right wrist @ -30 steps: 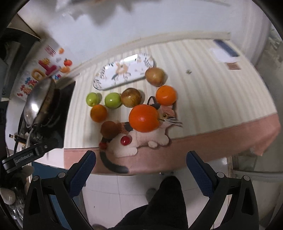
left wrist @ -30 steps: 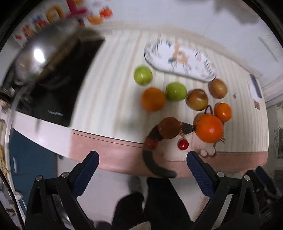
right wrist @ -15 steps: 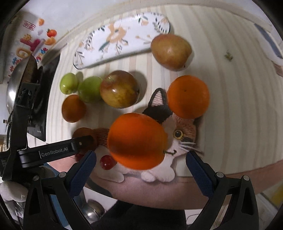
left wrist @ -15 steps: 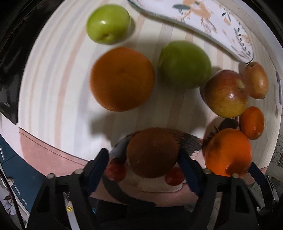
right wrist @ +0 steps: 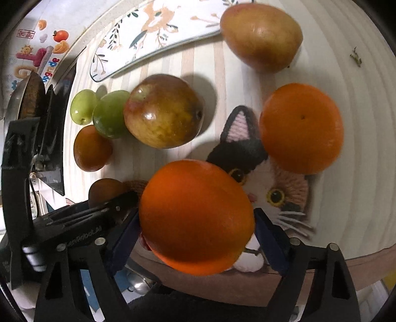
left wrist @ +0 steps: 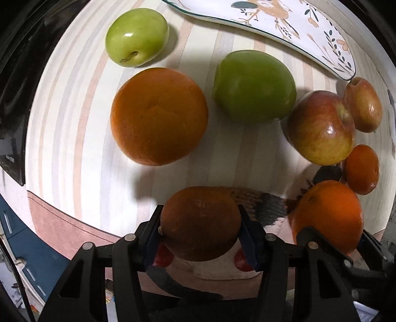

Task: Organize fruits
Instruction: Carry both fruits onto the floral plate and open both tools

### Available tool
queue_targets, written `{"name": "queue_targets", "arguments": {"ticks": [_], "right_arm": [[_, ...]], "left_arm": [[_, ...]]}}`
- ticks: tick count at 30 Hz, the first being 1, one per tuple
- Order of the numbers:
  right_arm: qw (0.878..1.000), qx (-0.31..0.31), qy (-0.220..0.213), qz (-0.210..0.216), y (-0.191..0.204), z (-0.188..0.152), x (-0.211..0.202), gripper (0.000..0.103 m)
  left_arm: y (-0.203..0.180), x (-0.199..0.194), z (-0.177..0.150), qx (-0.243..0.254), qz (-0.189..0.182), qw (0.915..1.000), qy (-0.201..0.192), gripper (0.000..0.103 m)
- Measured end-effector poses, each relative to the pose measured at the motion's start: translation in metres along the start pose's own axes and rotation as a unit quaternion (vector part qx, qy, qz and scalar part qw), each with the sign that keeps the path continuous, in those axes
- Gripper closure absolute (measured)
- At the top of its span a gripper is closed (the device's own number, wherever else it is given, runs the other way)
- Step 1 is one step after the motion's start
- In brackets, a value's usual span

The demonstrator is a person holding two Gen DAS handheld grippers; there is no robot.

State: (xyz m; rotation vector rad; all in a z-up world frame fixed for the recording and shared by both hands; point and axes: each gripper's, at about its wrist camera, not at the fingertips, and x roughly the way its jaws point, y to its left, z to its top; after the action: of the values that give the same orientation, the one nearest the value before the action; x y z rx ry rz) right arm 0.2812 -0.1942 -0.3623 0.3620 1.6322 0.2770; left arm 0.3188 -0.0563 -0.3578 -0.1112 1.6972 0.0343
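Fruits, 8 pieces, on a striped tablecloth (left wrist: 81, 138), listed left to right as the left wrist view shows them.

1. Small green fruit (left wrist: 136, 37), far left, near the cloth's back edge.
2. Orange (left wrist: 159, 116), just in front of item 1, apart from it.
3. Dark brown-orange fruit (left wrist: 200, 223), at the front edge on a cat-shaped mat (right wrist: 277, 188). Left gripper (left wrist: 200, 230) is clamped on it, 1 blue pad pressed to each side.
4. Larger green fruit (left wrist: 255, 85), right of item 2, close beside item 5.
5. Red-yellow apple (left wrist: 321, 127), glossy, middle right.
6. Large bright orange (right wrist: 196, 218), front right on the mat, over the cat's body. Right gripper (right wrist: 198, 235) has its pads against both flanks of this fruit, gripping it.
7. Brownish-red oval fruit (left wrist: 363, 107), far right, just beside the end of item 9.
8. Smaller orange (left wrist: 362, 168), far right, at the cat's ear.
9. Floral oval plate (left wrist: 297, 22), along the back of the cloth, behind all fruit.

Also noted: 2 small red round items (left wrist: 241, 260) on the mat below item 3, partly hidden by the left gripper.
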Motion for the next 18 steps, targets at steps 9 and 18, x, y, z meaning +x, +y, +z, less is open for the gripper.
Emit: {"name": "queue_targets", "arguments": {"ticks": [9, 18], "right_arm": [[1.000, -0.009, -0.014, -0.025, 0.002, -0.008, -0.008, 0.019], [0.999, -0.004, -0.034, 0.004, 0.004, -0.014, -0.051, 0.019]], "left_arm": [[0.001, -0.018, -0.027, 0.013, -0.003, 0.9996, -0.024, 0.051], [0.014, -0.093, -0.050, 0.021, -0.055, 0.9970, -0.050, 0.051]]}}
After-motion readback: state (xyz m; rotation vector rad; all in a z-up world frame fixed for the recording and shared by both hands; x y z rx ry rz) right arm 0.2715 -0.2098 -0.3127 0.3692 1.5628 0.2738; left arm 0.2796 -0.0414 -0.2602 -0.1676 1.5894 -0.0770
